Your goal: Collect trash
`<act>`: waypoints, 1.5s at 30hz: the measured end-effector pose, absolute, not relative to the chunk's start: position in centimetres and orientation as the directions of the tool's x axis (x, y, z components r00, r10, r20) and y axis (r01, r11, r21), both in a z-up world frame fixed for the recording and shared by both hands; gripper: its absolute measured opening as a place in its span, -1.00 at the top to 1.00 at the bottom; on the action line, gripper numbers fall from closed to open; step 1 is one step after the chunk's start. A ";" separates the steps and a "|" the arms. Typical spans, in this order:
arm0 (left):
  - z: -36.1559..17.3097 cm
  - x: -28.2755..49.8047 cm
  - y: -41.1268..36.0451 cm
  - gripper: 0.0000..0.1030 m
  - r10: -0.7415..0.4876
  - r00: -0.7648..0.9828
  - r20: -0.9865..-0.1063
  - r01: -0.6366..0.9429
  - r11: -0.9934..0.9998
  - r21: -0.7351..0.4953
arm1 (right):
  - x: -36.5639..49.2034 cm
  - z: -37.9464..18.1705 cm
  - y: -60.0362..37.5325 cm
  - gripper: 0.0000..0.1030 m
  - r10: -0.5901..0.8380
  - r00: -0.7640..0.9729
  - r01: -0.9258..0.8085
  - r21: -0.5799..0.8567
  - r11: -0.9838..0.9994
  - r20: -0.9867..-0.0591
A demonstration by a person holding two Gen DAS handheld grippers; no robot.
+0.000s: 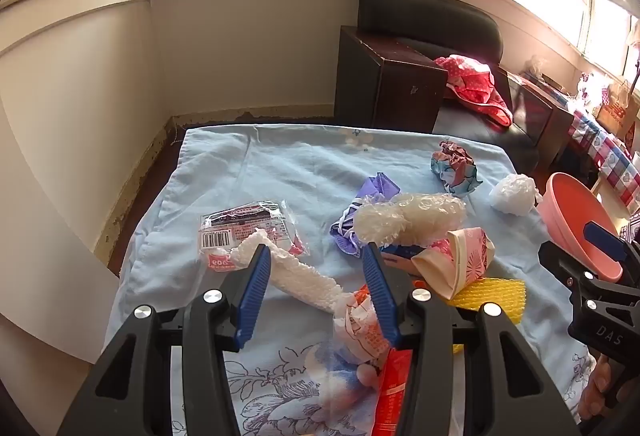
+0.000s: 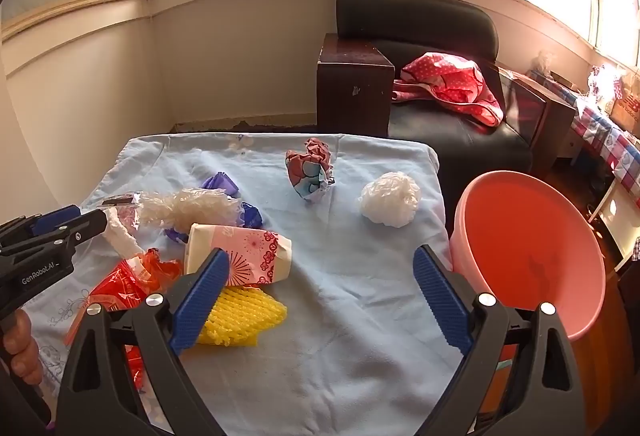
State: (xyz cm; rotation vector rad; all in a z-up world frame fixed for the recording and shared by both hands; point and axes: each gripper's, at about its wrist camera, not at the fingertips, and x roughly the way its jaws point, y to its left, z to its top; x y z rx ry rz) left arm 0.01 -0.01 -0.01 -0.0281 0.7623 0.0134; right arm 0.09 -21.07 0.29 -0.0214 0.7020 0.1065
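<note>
Trash lies on a light blue cloth-covered table [image 1: 280,172]. My left gripper [image 1: 316,260] is open, its blue pads astride a white foam net sleeve [image 1: 296,276] that lies on the cloth between them. Near it are a barcode wrapper [image 1: 240,228], a bubble-wrap roll [image 1: 408,216], a purple cloth [image 1: 376,188], a crushed pink paper cup [image 2: 240,252], a yellow foam net [image 2: 240,316] and red-orange wrappers [image 2: 128,284]. My right gripper [image 2: 320,264] is open and empty above bare cloth. A crumpled paper ball [image 2: 310,168] and a white plastic wad [image 2: 390,204] lie farther back.
A pink plastic basin [image 2: 532,248] sits at the table's right edge; it also shows in the left wrist view [image 1: 576,220]. Behind the table is a dark armchair [image 2: 420,28] with a red dotted cloth [image 2: 452,84]. Walls and windows lie beyond.
</note>
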 end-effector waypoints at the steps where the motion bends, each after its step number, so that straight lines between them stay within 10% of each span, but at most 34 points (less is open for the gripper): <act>1: 0.0 0.0 0.0 0.07 0.001 0.723 -0.691 -0.022 1.000 -0.021 | 0.1 0.3 -21.1 -0.82 0.090 0.758 -0.104 0.016 0.994 -0.646; 45: 0.6 -0.6 0.2 0.07 -0.010 0.732 -0.681 -0.019 0.999 -0.035 | -0.2 0.9 -21.1 -0.82 0.091 0.767 -0.104 0.017 0.994 -0.635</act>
